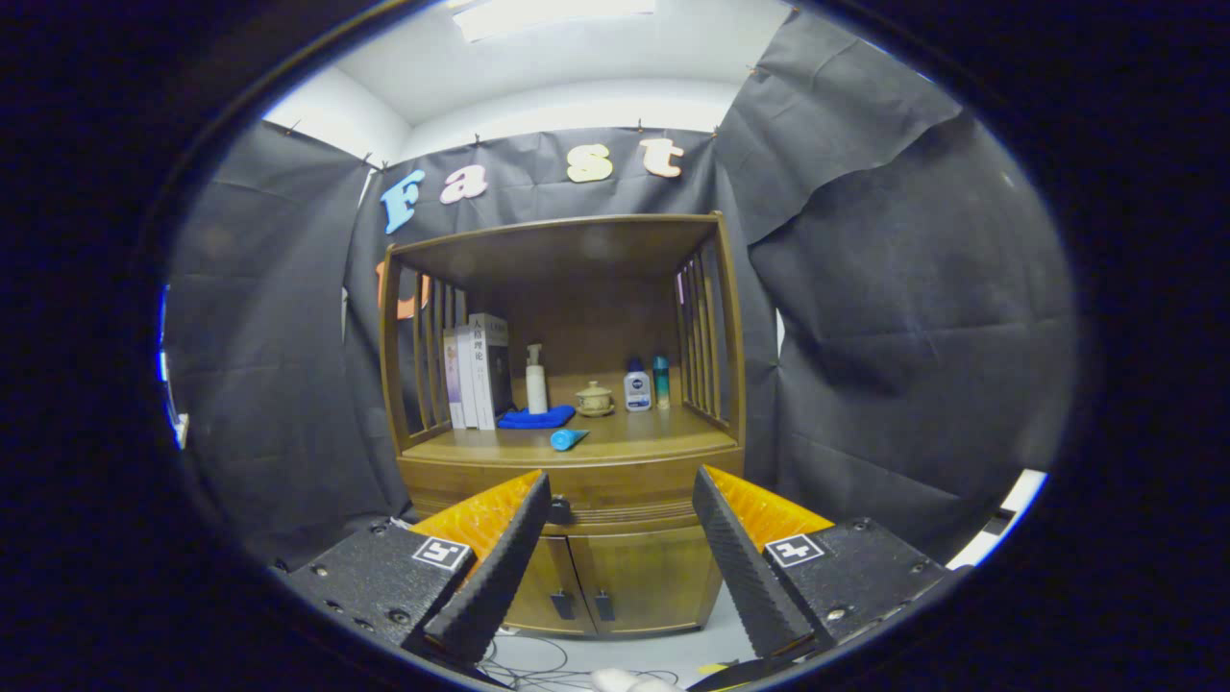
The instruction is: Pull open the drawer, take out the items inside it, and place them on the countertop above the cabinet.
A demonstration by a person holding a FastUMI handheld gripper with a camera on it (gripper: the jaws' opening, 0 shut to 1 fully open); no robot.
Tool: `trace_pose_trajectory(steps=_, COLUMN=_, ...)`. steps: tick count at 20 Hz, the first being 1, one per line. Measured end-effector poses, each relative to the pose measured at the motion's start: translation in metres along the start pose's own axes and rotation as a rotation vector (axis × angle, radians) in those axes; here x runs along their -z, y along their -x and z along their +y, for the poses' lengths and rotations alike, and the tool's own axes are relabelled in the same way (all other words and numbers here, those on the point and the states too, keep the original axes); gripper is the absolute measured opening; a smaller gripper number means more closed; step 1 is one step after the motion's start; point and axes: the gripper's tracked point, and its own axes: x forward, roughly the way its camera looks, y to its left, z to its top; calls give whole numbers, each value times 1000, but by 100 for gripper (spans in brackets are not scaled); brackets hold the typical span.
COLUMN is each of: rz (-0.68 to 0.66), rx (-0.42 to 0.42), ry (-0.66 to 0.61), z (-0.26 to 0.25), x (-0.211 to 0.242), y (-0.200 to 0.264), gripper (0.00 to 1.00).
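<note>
Wooden cabinet [577, 538] against black cloth wall [913, 336], drawer [615, 485] shut beneath countertop [634, 442] bearing books [476, 370], pump bottle [536, 381], blue cloth [536, 418], blue tube [568, 438], lidded cup [594, 398]; gripper [622, 490] spread wide, empty, facing drawer.

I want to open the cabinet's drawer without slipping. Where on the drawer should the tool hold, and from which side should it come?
Grip the small dark knob on the wooden drawer front, just below the countertop. It sticks out toward the camera, so come straight from the front, one finger each side. The tool is open and apart from it; the knob sits just beside the left finger.
</note>
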Motion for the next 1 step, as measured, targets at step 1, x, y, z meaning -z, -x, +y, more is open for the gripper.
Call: trace_pose_trajectory(steps=1, rz=-3, rx=7, ry=13, z=-7, x=0, y=0, gripper=97)
